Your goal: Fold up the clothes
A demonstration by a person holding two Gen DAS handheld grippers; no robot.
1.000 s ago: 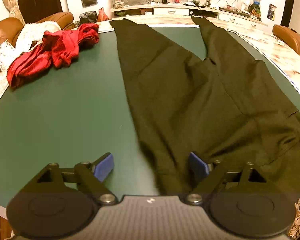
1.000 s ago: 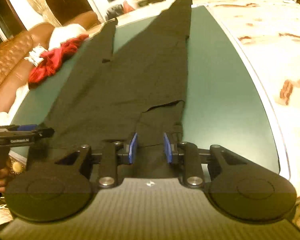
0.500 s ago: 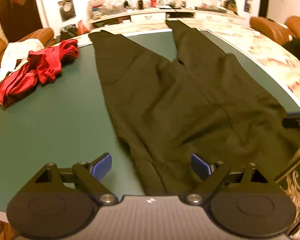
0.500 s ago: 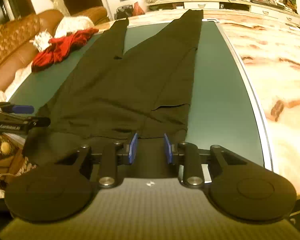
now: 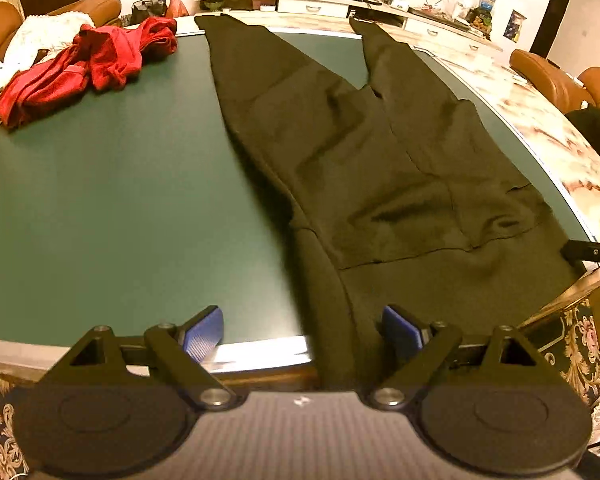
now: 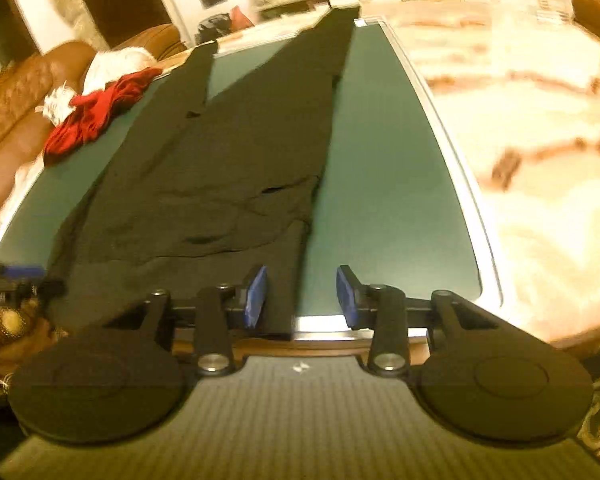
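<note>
The dark trousers point(image 5: 352, 168) lie flat along the green table point(image 5: 100, 200), legs running away toward twelve o'clock and the waist end draped over the near edge at six o'clock. The cloth looks soft, limp and fairly light; it shows shallow creases near the crotch and would likely sag and slide if lifted at one point only, so the firm waistband corners seem the best places to take hold, one per tool. The left gripper point(image 5: 302, 330) stands wide open with nothing held, the trousers' left waist edge passing between its blue pads and nearer the right one. The right gripper point(image 6: 302, 294), in a blurred view, is parted to a moderate gap and grips nothing; the right waist edge hangs just inside its left pad. A crumpled red garment point(image 5: 88, 68) sits at about ten o'clock on the table, well apart from the trousers, with a brown sofa point(image 6: 16, 112) beyond it.
</note>
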